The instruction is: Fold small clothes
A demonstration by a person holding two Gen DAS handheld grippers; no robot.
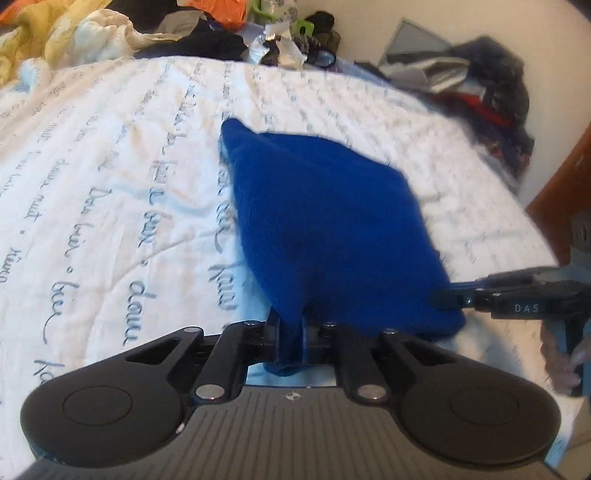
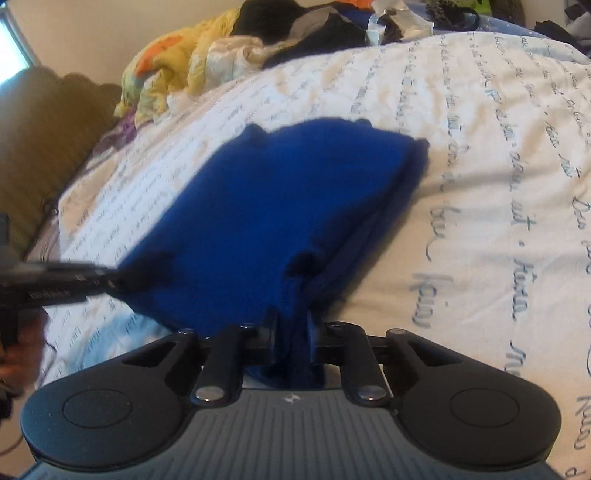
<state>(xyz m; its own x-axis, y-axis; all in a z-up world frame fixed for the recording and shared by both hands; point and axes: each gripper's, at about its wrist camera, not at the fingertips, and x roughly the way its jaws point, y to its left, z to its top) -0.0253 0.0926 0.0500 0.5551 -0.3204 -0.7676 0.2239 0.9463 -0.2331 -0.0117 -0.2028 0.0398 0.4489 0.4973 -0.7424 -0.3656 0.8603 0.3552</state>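
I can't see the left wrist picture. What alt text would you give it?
A blue fleece cloth lies on a white bedspread printed with handwriting, its near edge pinched in the left gripper. The right gripper clamps its right corner, and mixed clothes are heaped at the far side.

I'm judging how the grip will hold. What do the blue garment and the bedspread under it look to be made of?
Blue garment: soft, matte, fuzzy cloth, probably fleece or a fine knit; its edges look hairy and it has no sheen. Bedspread: white quilted fabric, likely cotton, matte, with stitched curves, puckering and printed blue script. Both grippers' jaws are pinched on the garment's near edge.
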